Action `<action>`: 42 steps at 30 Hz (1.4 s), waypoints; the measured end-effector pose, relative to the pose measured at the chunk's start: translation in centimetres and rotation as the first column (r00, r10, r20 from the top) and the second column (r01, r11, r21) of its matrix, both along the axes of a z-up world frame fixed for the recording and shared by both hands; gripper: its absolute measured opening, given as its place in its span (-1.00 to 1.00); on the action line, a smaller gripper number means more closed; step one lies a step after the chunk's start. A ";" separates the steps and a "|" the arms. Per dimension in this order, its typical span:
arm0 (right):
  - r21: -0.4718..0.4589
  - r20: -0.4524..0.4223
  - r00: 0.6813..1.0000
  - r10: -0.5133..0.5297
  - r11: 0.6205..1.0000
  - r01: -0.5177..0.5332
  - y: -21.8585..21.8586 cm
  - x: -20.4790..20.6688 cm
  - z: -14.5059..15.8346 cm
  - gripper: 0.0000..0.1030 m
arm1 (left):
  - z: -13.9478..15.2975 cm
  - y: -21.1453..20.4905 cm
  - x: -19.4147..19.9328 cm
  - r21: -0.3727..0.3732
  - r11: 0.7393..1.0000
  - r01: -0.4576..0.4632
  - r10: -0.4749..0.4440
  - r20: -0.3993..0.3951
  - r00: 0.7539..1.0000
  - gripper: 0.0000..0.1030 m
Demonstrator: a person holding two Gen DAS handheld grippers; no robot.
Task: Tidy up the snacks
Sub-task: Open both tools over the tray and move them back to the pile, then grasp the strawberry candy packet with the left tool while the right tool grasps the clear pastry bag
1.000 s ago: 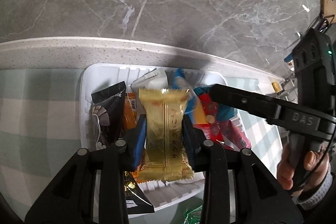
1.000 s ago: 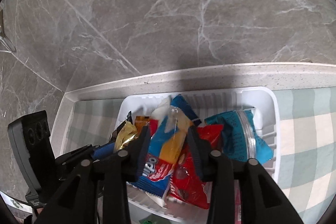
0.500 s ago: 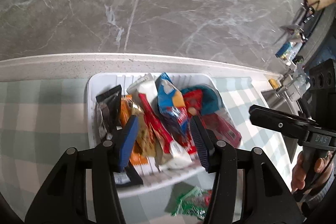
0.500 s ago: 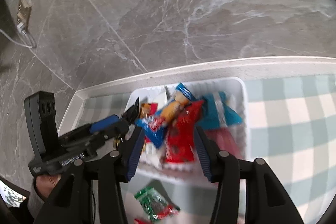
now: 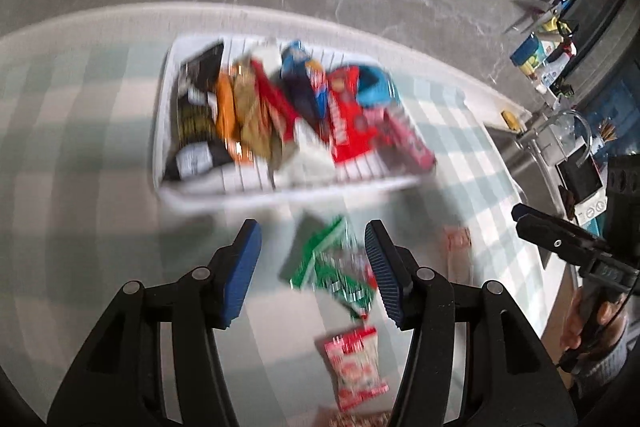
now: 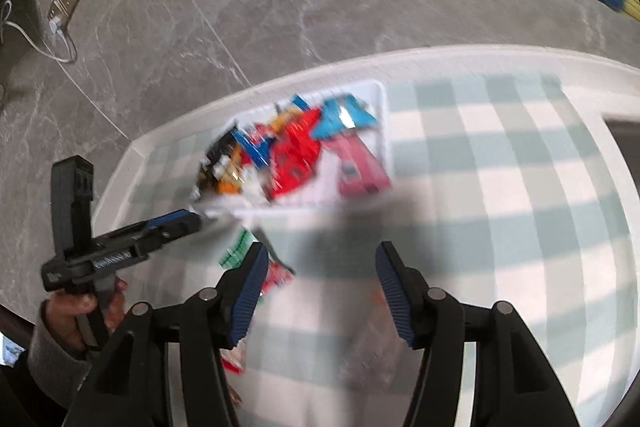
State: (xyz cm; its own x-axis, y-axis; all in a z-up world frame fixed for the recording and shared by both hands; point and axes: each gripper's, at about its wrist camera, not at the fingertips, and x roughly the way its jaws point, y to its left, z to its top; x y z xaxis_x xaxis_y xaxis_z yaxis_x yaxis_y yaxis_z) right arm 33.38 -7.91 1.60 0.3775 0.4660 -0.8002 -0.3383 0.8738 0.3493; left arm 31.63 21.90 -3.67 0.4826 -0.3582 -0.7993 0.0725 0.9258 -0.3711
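Checked worktop is carrying a white tray of snacks; left gripper is hovering wide, right gripper opening, both empty, near the tray.

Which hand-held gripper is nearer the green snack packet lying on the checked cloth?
Left. The green snack packet lies between the left hand-held gripper's open fingers. The right hand-held gripper sits beside it; the packet shows just outside its left finger, and its jaws are opening on nothing.
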 end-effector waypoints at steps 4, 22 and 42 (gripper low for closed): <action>-0.048 -0.040 0.999 -0.035 0.998 0.034 -1.7 -2.0 -2.2 0.16 | -1.4 -0.4 -1.8 -0.004 1.000 0.010 -0.010 -0.046 0.999 0.03; -0.116 -0.069 0.997 -0.028 0.993 0.020 -1.6 -5.3 -5.3 0.20 | -4.2 -5.3 -7.2 0.110 0.973 0.205 -0.187 -0.155 0.970 0.08; -0.257 -0.040 0.998 0.039 0.965 -0.048 1.6 -3.2 -8.0 0.30 | -5.1 -8.0 -8.2 0.312 0.917 0.249 -0.236 -0.079 0.968 -0.32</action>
State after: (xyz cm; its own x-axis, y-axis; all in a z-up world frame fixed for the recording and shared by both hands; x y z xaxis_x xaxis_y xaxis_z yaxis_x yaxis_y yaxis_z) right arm 30.15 -6.36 -6.36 0.3314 0.2577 -0.9076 -0.3701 0.9204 0.1263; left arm 23.39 13.87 -8.80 0.3791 -0.1852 -0.9066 0.3014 0.9511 -0.0682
